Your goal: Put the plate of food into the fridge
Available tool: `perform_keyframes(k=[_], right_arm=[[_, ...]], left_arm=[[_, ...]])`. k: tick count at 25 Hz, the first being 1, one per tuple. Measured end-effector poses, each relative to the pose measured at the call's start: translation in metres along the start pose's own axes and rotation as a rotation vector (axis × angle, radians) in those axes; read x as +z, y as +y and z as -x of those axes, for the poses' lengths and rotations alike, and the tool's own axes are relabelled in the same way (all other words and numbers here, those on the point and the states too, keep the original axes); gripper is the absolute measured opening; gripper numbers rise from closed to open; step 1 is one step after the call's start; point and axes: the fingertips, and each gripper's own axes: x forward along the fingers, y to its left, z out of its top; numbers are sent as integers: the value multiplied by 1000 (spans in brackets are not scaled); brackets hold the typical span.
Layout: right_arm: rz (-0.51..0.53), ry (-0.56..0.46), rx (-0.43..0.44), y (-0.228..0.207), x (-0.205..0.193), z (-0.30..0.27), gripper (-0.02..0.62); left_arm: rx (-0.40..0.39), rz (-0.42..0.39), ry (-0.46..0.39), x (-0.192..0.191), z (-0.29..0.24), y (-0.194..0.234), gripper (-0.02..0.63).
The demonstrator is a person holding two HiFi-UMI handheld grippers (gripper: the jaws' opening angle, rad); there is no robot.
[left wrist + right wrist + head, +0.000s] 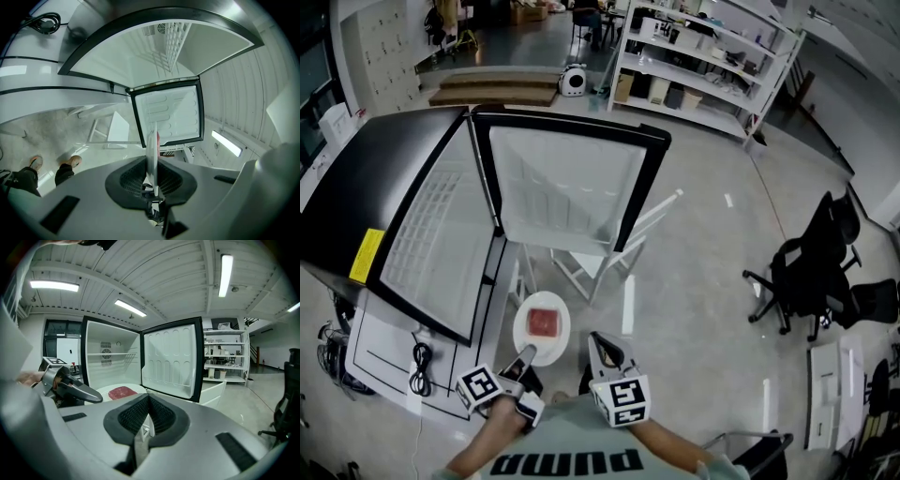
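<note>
Two worries here, tbh. The left gripper point(521, 361) is pinching the plate point(542, 328) by just its near rim, jaws nearly closed on that thin edge. The plate is hanging in the air in front of the open fridge point(389, 178), not inside yet. With all that weight sticking out past the pads, I'm guessing it could be tipping and the food point(544, 322) sliding off.

Reply: agreed, and the door point(567, 183) is standing wide open to the right of the opening, so the far rim could be clipping the frame going in. The right gripper point(602, 345) is doing nothing, jaws together and empty, floating just beside the plate. Both are pointing forward, slightly nose-down, forearms reaching out from low in the head view.
</note>
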Motion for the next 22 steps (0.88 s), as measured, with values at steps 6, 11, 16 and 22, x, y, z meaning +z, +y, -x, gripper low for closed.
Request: perform_keyframes(k=[6, 11, 16, 22], right_arm=[[15, -10, 60, 0, 12, -28, 5], [32, -4, 113, 1, 18, -52, 5], [30, -7, 139, -8, 24, -73, 5], [27, -1, 180, -14, 32, -106, 5]], left_arm=[[-8, -6, -52, 19, -9, -6, 41], [7, 13, -98, 35, -17, -1, 41], [12, 16, -119, 47, -33, -1, 41], [28, 21, -159, 70, -48, 0, 41]])
